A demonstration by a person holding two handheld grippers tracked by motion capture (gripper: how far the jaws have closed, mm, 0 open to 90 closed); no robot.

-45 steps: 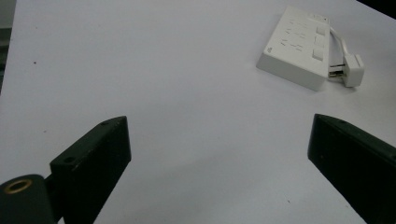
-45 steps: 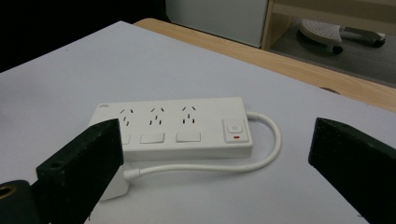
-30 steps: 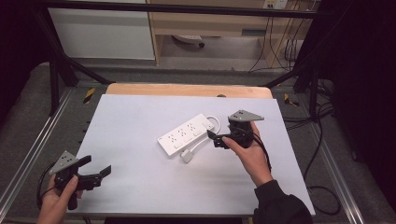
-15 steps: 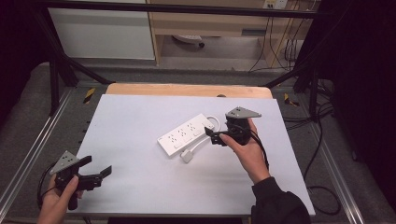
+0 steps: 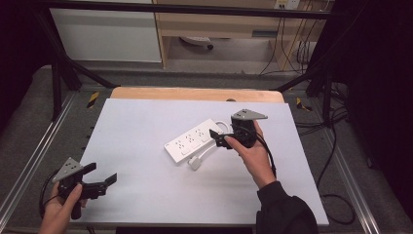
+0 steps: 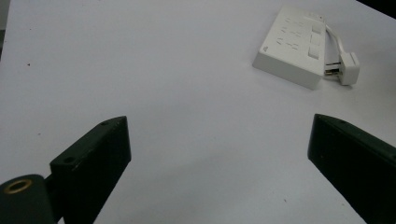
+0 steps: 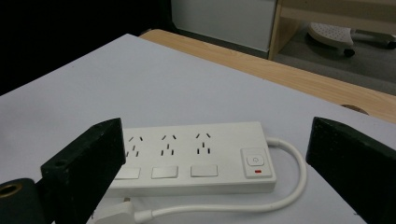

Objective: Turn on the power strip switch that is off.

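Barely anything has shifted over the last second: my right gripper (image 5: 218, 138) has eased a touch closer to the white power strip (image 5: 193, 141), which lies where it was, near the middle of the counter (image 5: 141, 122), with its cable looped round the near end and its plug (image 5: 195, 163) lying just beside it. Its fingers are spread wide and hold nothing, the strip's switch end framed between them in the right gripper view. My left gripper (image 5: 101, 177) has stayed at the near left corner, fingers also wide apart and empty. I judge the grasp on the strip is about to begin, not yet made.
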